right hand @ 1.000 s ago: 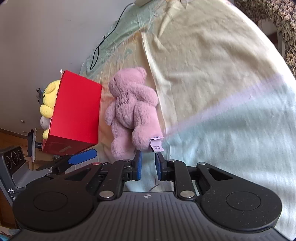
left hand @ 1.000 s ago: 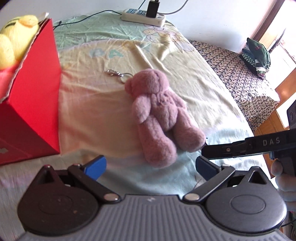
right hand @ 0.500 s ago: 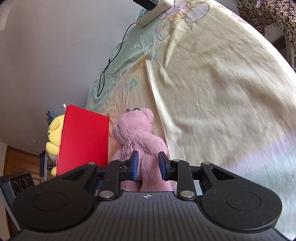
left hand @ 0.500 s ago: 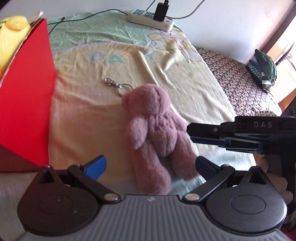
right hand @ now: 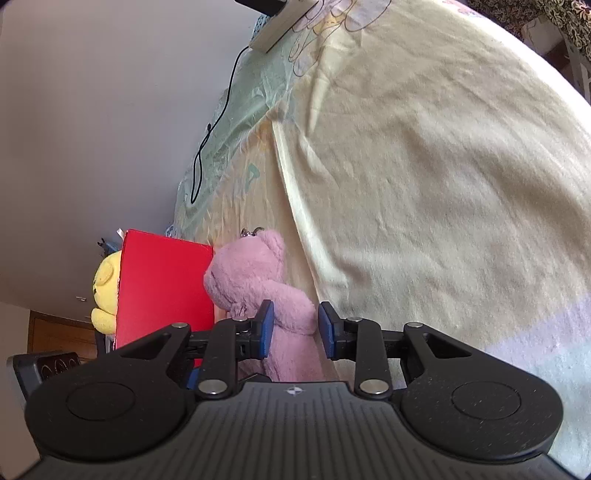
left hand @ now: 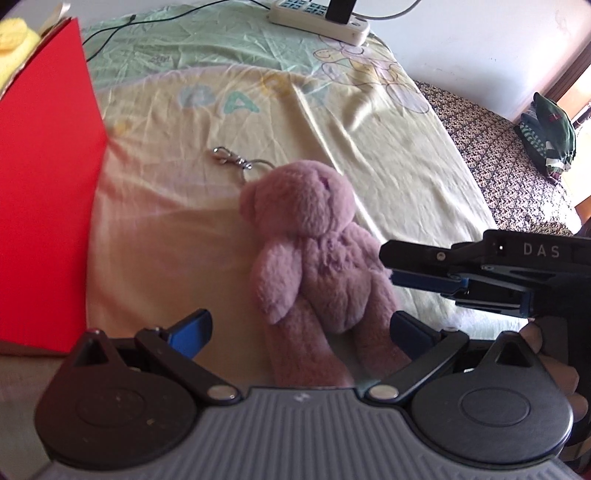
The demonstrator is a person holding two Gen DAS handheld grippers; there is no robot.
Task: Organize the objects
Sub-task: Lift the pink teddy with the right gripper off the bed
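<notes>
A pink plush bear with a metal key clip lies on the yellow bedsheet. My left gripper is open, with the bear's legs between its blue pads. My right gripper reaches in from the right at the bear's side. In the right wrist view it stands narrowly open, its pads on either side of the bear's body. A red box stands to the left with a yellow plush in it, also seen in the right wrist view.
A white power strip with a black plug lies at the far edge of the bed, a black cable running left. A patterned cover and a green bag are at the right. A hand holds the right gripper.
Both grippers moved in toward the bear. My right gripper's pads spread slightly and now flank the bear's body. The left gripper's fingers now straddle its legs.
</notes>
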